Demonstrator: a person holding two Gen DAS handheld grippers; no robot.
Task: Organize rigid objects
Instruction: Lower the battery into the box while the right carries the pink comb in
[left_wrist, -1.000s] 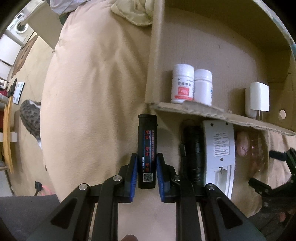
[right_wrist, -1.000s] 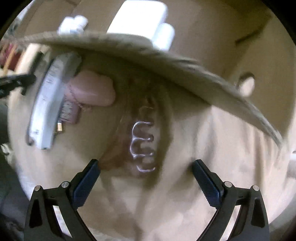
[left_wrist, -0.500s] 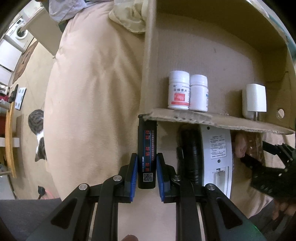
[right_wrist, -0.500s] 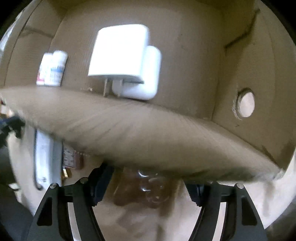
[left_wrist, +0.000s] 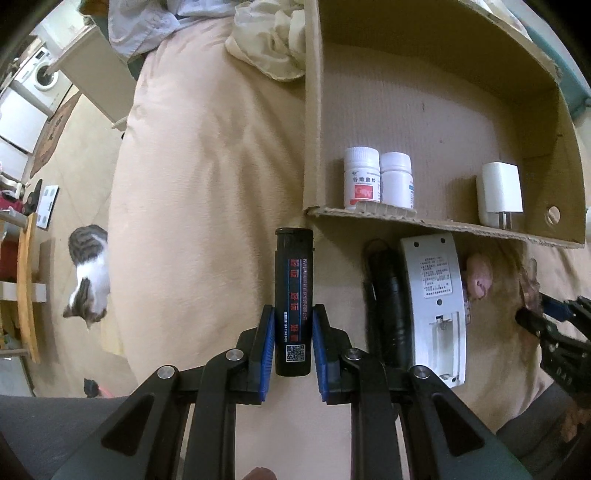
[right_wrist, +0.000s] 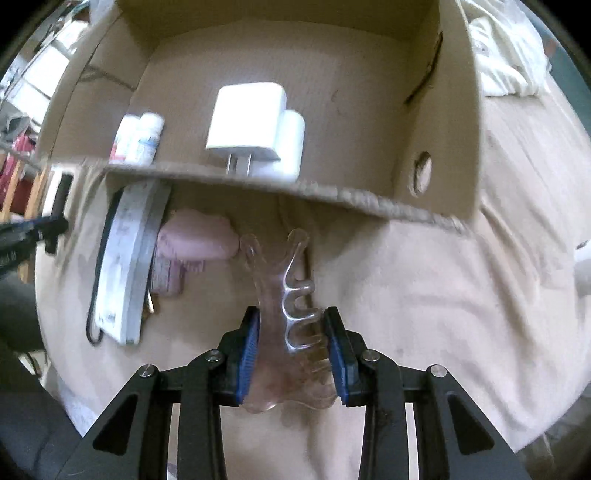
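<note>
Soft, even indoor light, moderately dim and warm-toned. The left wrist view is sharp; the lighter's print reads clearly. The right wrist view is smeared by motion blur, and glare whitens the charger. Both fisheye frames bow straight edges of the cardboard box and darken at the corners.

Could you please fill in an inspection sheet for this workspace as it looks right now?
Surface: beige bedding with an open cardboard box on it.
Job's things: two white pill bottles and a white charger in the box; white remote, black case and pink item outside it.
Clutter: crumpled cloth beside the box.
Grippers: left tool shut on a black lighter; right tool closing, clear hair claw between its pads.
Cables: nothing seen.
Surroundings: cat on the floor, washing machine.
</note>
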